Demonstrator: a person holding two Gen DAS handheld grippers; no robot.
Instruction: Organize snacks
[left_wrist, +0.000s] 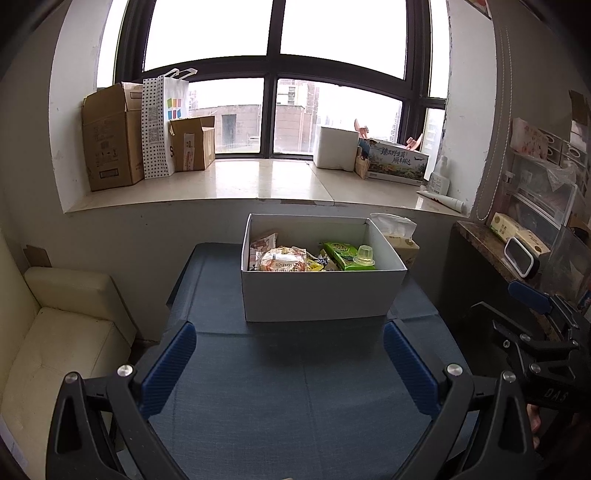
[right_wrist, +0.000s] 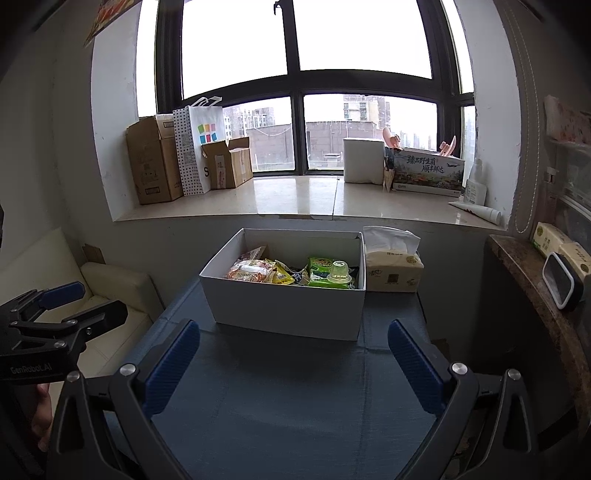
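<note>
The left hand-held gripper (left_wrist: 290, 365) hovers over the near edge of the table (left_wrist: 280, 398), jaws spread wide, holding nothing. The white box (left_wrist: 317, 295) stands toward the far edge, right of centre. Inside it lie, left to right, an orange packet (left_wrist: 283, 260), yellow packets (left_wrist: 317, 263), a green packet (left_wrist: 341, 253) and a jelly cup (left_wrist: 364, 256). A tissue pack (right_wrist: 393, 273) sits just beside the box's right wall. The right hand-held gripper (right_wrist: 293, 363) is likewise open and empty. Risk: the loosely piled packets overlap, so a descending finger may snag a neighbour or crush the cup.
</note>
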